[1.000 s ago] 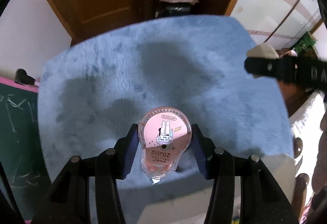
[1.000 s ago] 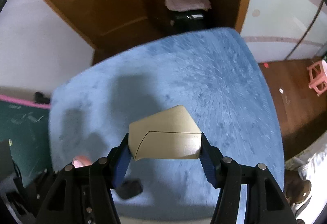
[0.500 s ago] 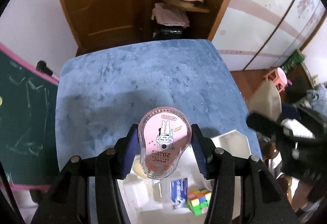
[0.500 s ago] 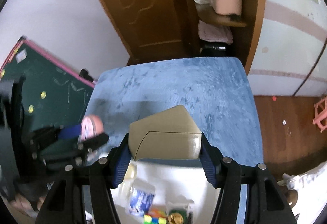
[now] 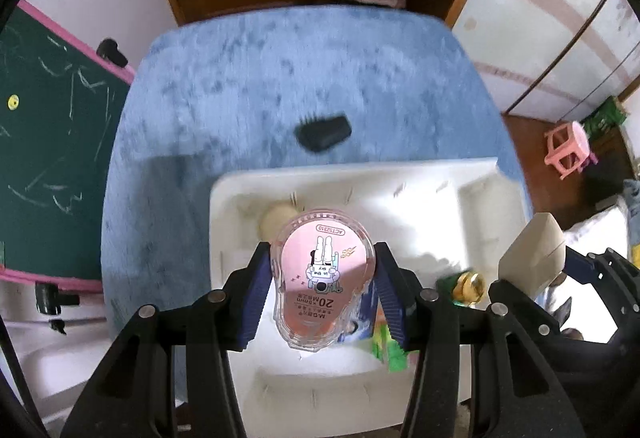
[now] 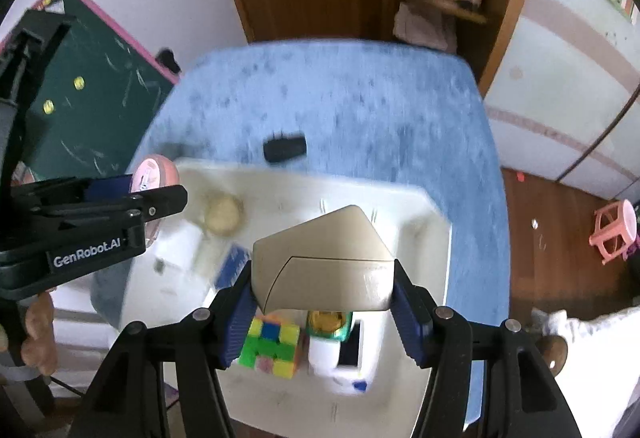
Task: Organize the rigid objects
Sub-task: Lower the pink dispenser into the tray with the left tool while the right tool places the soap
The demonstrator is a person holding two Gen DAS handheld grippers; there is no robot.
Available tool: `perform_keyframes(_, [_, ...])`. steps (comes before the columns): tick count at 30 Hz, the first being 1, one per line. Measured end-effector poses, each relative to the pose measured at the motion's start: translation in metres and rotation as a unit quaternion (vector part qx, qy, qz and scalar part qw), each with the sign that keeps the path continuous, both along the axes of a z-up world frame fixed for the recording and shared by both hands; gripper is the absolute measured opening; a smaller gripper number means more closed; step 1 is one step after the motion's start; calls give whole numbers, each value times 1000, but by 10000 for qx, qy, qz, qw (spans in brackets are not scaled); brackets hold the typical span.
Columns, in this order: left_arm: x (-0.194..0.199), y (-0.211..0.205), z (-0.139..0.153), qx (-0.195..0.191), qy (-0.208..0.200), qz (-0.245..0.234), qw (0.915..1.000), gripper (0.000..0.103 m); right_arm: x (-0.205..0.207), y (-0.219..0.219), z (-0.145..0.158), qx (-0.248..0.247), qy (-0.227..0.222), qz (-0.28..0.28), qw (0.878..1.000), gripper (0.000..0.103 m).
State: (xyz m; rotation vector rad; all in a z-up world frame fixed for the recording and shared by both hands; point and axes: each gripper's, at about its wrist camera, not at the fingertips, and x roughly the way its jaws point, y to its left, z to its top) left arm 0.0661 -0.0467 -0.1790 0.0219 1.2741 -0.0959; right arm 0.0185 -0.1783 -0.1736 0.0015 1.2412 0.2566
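Observation:
My left gripper point(image 5: 322, 292) is shut on a pink correction tape dispenser point(image 5: 323, 278) with a cartoon rabbit, held above the white bin point(image 5: 472, 178). My right gripper point(image 6: 323, 298) is shut on a beige angular box point(image 6: 322, 258), also above the white bin point(image 6: 436, 234). In the right wrist view the left gripper point(image 6: 132, 194) comes in from the left with the pink dispenser point(image 6: 154, 168). In the left wrist view the beige box point(image 5: 534, 256) shows at the right edge. Inside the bin lie a colour cube point(image 6: 272, 346), a gold-capped green bottle point(image 6: 328, 322), a blue card point(image 6: 232, 264) and a pale round thing point(image 6: 222, 214).
The bin sits on a blue fuzzy cloth point(image 5: 280, 70) covering the table. A small black object point(image 5: 322, 132) lies on the cloth just beyond the bin. A green chalkboard point(image 5: 44, 126) stands to the left, a wooden door and shelf behind, a pink stool point(image 6: 612, 234) on the floor.
Both grippers have swung back over the cloth with their objects still held. The white bin, barely in view before, now fills the space under them, and the black object has come into sight.

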Motion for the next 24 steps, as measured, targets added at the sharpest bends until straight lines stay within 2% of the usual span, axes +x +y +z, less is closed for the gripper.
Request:
perform_keyframes(8, [-19, -14, -30, 328, 203, -84, 9992, 54, -23, 6, -40, -369, 295, -6, 9989, 62])
perform_keyframes(11, [-21, -18, -36, 402, 230, -129, 9988, 54, -26, 5, -51, -346, 453, -43, 9984, 62])
perform_keyframes(24, [-21, -19, -44, 543, 284, -144, 9980, 55, -21, 6, -61, -406, 623, -122, 9972, 64])
